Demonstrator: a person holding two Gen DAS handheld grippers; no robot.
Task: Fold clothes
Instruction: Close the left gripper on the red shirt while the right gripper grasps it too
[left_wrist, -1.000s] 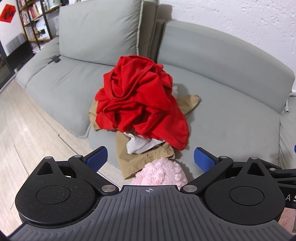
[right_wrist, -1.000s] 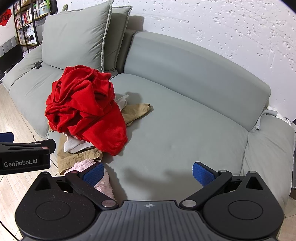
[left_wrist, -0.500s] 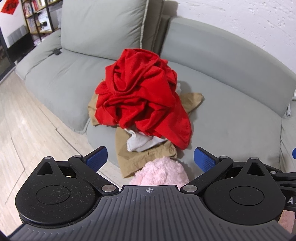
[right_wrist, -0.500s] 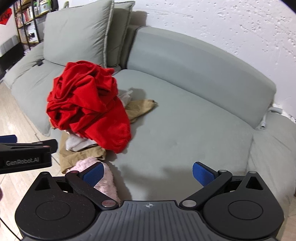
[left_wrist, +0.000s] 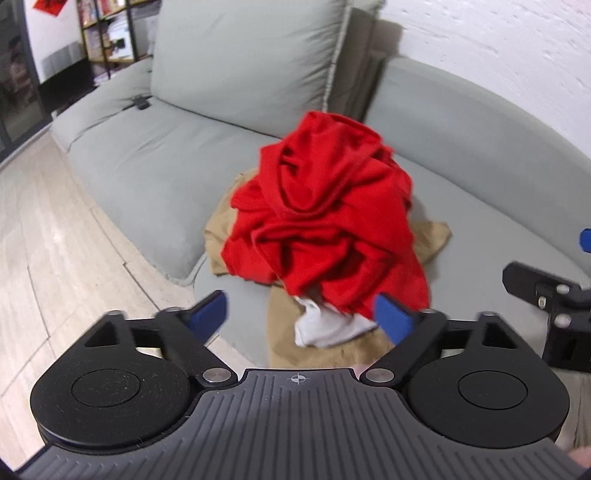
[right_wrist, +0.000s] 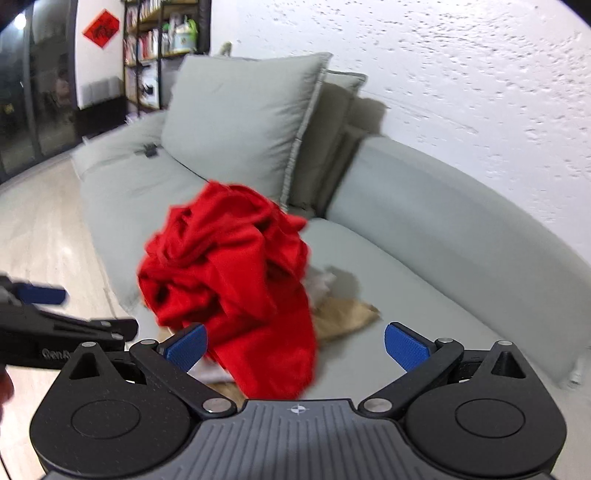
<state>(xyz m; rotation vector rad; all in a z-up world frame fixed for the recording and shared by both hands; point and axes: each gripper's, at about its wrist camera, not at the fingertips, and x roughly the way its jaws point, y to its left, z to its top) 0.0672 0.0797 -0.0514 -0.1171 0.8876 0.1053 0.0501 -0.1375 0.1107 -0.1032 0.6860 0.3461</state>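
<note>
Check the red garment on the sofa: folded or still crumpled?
Crumpled. The red garment sits bunched in a rumpled heap atop tan and white clothes on the grey sofa, with irregular creases and no flat folded edges. Neither tongs grips it.

Left gripper: black housing showing a ribbed central plate with a small white crosshair mark, flanked by two round black discs. Black linkage arms are carrying silver pivot screws and are ending in blue ribbed pads. Its jaws are closing, nothing pinched between them.

Right gripper: showing the identical build, with grey-black ribbed plate, crosshair mark, twin discs, silver screws and blue textured pads. In the right wrist view, the left unit's side is displaying white lettering, partly cut off and blurred.
</note>
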